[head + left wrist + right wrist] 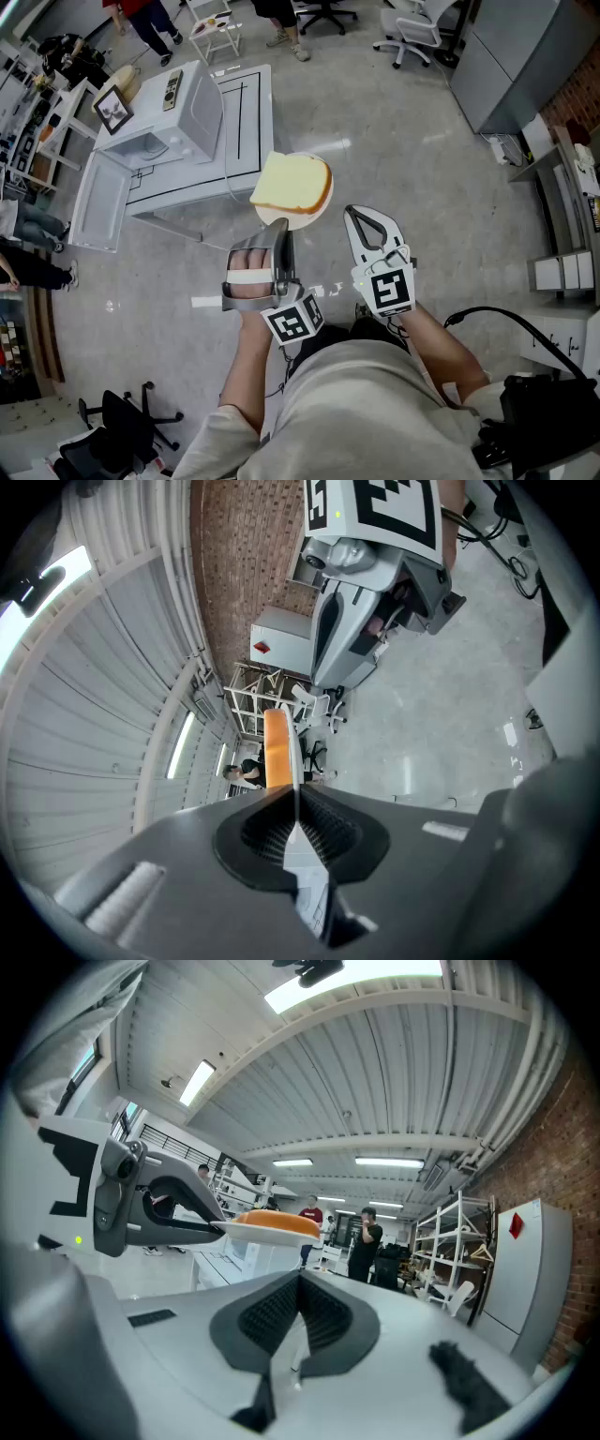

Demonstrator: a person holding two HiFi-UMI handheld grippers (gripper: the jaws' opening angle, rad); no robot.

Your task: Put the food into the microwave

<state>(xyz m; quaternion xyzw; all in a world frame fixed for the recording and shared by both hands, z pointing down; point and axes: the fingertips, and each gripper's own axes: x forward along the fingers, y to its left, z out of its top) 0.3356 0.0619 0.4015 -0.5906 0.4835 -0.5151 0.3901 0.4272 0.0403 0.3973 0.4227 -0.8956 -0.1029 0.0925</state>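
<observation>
A slice of bread (292, 183) with a brown crust lies on a small white plate (314, 214), held in the air over the floor. My left gripper (278, 227) is shut on the plate's near rim. In the left gripper view the plate (298, 761) and bread (277, 752) show edge-on between the pads. My right gripper (359, 217) hovers just right of the plate, shut and holding nothing, and in its own view my right gripper (300, 1279) has the plate (253, 1230) ahead to its left. The white microwave (178, 112) stands on a white table (251, 122) at the upper left.
A picture frame (112, 109) leans by the microwave. Office chairs (412, 33) and people's legs (150, 23) are at the back, and a grey cabinet (511, 56) at the upper right. A black chair base (127, 417) sits at the lower left. Grey floor lies between me and the table.
</observation>
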